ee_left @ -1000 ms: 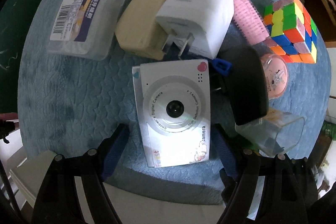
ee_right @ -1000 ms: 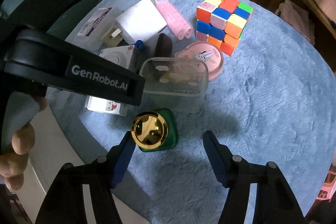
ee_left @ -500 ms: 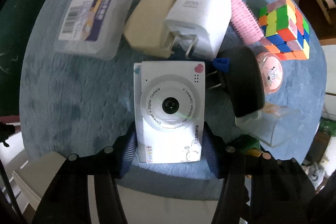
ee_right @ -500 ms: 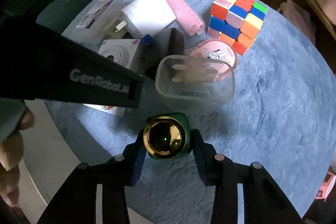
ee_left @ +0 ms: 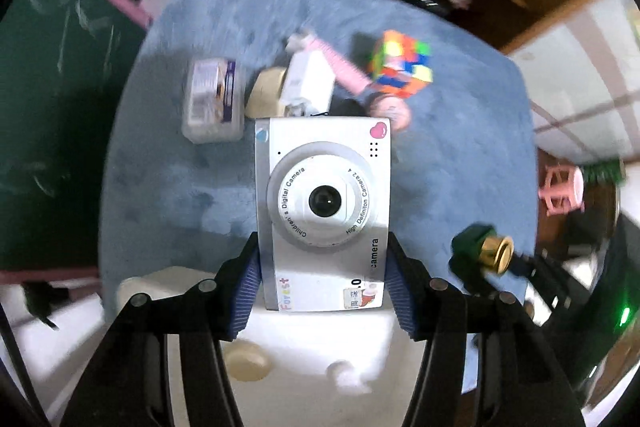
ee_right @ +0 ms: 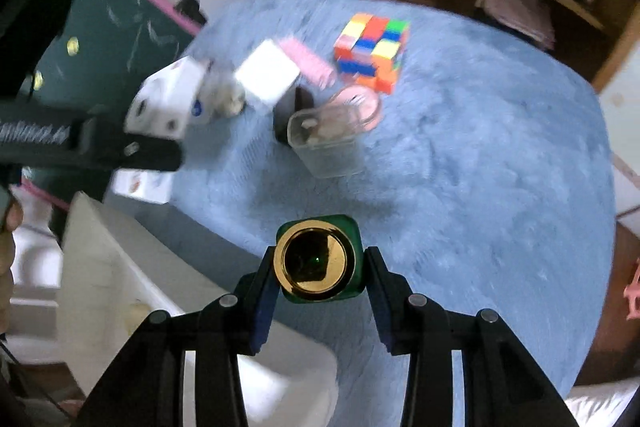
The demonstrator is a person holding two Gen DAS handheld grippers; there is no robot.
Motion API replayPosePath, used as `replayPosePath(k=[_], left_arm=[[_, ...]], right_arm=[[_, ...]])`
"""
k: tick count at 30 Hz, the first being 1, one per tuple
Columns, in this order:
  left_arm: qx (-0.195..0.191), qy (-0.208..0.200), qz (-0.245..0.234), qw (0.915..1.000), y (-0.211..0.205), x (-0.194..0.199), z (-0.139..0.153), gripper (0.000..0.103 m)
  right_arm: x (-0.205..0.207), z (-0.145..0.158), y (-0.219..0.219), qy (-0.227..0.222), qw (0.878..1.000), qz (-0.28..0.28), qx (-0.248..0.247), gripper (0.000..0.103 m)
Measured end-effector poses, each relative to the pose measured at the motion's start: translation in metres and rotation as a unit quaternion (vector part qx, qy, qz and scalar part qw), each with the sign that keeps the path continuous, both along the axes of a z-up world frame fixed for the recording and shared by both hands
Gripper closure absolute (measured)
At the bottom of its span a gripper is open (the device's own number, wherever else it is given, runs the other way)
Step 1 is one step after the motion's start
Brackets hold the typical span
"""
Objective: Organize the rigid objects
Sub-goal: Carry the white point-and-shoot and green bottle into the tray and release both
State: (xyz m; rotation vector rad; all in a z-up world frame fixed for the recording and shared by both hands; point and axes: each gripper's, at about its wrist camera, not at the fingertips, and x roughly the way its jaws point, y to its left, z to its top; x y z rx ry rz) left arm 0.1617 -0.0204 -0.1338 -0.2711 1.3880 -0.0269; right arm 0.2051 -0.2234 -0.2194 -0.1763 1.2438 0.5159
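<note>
My left gripper (ee_left: 323,287) is shut on a white children's digital camera (ee_left: 323,211) and holds it lifted well above the blue table (ee_left: 460,155). My right gripper (ee_right: 317,291) is shut on a green bottle with a gold cap (ee_right: 316,261), also lifted off the table; the bottle shows in the left wrist view (ee_left: 480,255) at the right. The camera shows in the right wrist view (ee_right: 166,103), held up at the left.
On the table lie a colourful puzzle cube (ee_right: 372,51), a white charger (ee_right: 267,75), a pink roller (ee_right: 308,63), a pink round case (ee_right: 360,103), a clear plastic box (ee_right: 324,141), a black object (ee_right: 290,111) and a labelled box (ee_left: 212,99). A white bin (ee_right: 132,291) stands below the table's near edge.
Both grippers have closed on their objects and risen from the table. The camera and the green bottle left the surface; the table objects look smaller and farther away.
</note>
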Motion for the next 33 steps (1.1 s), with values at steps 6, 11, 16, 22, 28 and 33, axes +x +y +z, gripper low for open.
replayPosePath(k=[6,11,16,22,28,33], left_arm=[[0.019,-0.067,-0.076,0.9946,-0.024,-0.041,0.050,0.042],[0.027,-0.110,-0.110,0.9875,-0.026,-0.065,0.067,0.042],[0.036,-0.147,-0.134,0.9794,-0.024,-0.091,0.066,0.042],[0.067,-0.134,-0.168,0.9744,-0.027,-0.111,0.039,0.042],[0.084,-0.095,-0.206,0.9704,-0.035,-0.124,0.000,0.042],[0.085,-0.063,-0.220,0.9698,-0.037,-0.123,-0.035,0.042]], right_arm=[[-0.041,0.056,-0.018,-0.050,0.998,-0.032,0.028,0.061],[-0.075,0.094,-0.009,-0.083,0.995,-0.042,0.036,0.061],[-0.110,0.114,0.000,-0.096,0.993,-0.052,0.040,0.061],[-0.146,0.108,0.017,-0.099,0.994,-0.054,0.007,0.061],[-0.168,0.069,0.022,-0.053,0.996,-0.061,-0.020,0.061],[-0.179,0.035,0.024,-0.025,0.995,-0.071,-0.058,0.061]])
